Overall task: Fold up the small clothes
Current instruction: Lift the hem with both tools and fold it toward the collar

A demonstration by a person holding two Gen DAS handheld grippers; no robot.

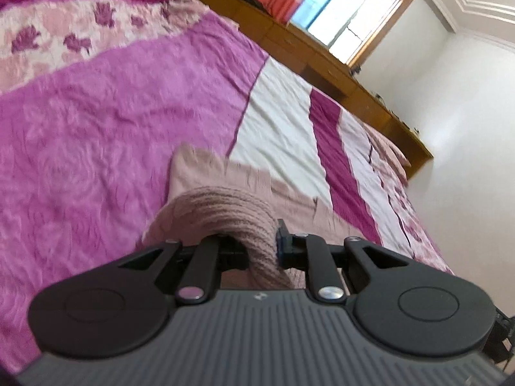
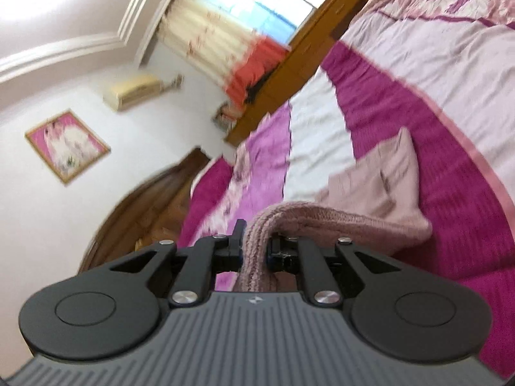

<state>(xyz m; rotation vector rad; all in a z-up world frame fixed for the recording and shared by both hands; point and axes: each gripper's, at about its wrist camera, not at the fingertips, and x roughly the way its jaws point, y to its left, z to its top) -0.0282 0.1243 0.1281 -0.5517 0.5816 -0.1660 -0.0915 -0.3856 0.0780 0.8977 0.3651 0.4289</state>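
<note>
Left tool (image 1: 248,251): you grip the pink knit garment (image 1: 225,206).
Right tool (image 2: 254,251): clamped on it too.
Fold: keep edges level over the bed (image 1: 96,112).

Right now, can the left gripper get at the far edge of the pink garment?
Probably not freely: the left gripper is shut on the pink garment's ribbed edge, as is the right gripper. It must let go first.

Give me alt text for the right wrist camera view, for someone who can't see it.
The right claw is shut on the ribbed edge of a dusty pink knit garment, which trails onto a bed with a magenta, pink and white striped cover. Behind, blurred, are a window, a framed picture and a white wall.
</note>
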